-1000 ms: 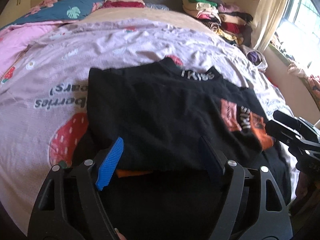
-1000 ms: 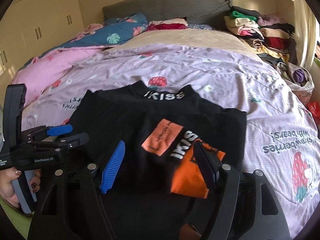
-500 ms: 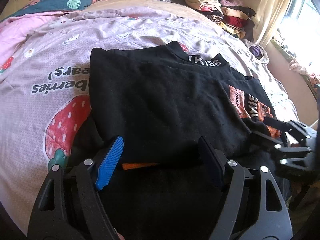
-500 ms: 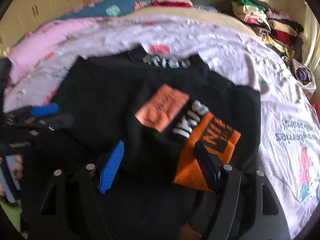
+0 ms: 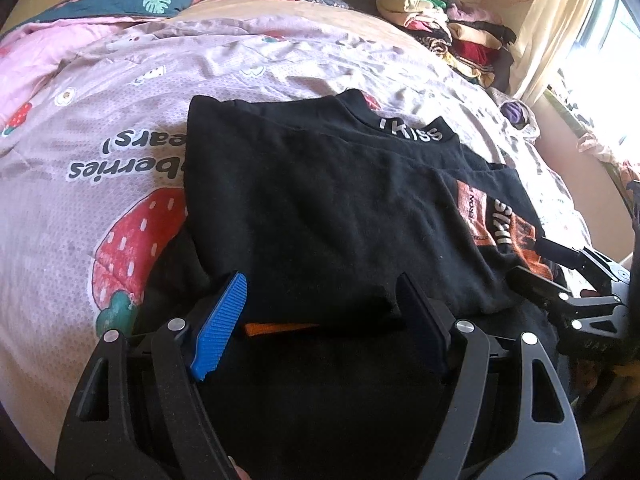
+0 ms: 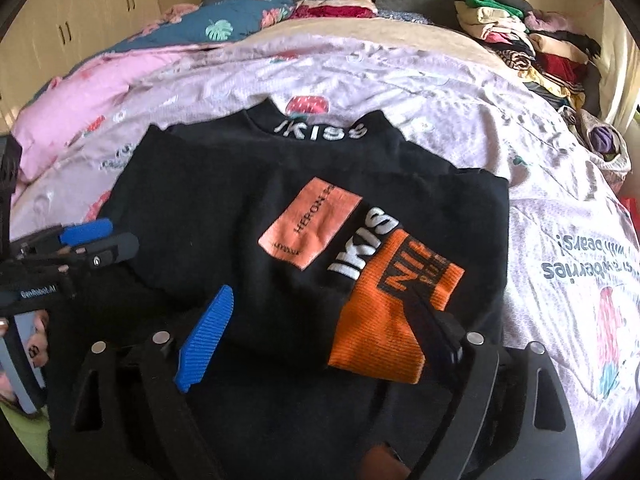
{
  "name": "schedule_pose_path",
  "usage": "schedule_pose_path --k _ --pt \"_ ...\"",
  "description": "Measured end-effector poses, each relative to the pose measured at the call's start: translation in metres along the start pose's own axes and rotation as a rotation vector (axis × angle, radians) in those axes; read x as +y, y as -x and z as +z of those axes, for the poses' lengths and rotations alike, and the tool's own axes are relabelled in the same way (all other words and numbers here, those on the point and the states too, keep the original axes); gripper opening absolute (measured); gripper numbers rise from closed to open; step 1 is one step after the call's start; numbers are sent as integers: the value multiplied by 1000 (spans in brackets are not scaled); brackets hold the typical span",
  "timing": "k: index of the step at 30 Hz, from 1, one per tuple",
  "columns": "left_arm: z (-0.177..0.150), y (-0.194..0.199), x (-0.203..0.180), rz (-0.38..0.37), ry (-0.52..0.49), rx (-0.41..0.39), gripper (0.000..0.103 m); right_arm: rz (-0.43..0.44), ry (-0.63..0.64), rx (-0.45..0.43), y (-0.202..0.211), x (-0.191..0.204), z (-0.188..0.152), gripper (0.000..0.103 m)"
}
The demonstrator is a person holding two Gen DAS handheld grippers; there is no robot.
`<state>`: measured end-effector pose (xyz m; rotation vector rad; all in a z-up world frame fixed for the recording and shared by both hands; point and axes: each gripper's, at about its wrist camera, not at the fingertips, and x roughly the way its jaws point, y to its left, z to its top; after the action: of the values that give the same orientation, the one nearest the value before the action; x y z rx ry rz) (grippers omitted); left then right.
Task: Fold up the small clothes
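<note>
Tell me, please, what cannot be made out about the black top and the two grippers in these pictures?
- Black top: its near hem is hidden behind the left gripper in the left wrist view.
- Orange cuff: its lettering is partly covered by the right gripper, whose jaws have just been opening.
- Salmon patch: small print too blurred to read.

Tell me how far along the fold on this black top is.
Done: the black knit top with the white IKISS collar lies on the strawberry-print bedspread, both sides folded in, the orange ribbed cuff on top.
In hand: nothing. The right gripper has just been opening, its pads off the cloth; the left gripper stands open at the hem.
Left: probably the fold from hem up to collar.
</note>
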<state>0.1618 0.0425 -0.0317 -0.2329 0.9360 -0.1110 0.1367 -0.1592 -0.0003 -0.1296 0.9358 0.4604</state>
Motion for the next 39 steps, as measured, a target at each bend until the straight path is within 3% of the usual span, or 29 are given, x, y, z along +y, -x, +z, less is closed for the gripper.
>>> schedule_pose_path --k 4,10,28,39 --pt "0 7 2 -23 33 -22 75 6 -24 -30 8 -5 3 93" --pt "2 16 -5 -2 22 -40 93 1 -43 -72 19 -10 6 96" --pt "7 47 -14 5 9 -78 93 7 -43 -187 58 -5 12 97" --pt "8 72 -12 -1 6 -109 94 12 -34 -284 103 10 12 97"
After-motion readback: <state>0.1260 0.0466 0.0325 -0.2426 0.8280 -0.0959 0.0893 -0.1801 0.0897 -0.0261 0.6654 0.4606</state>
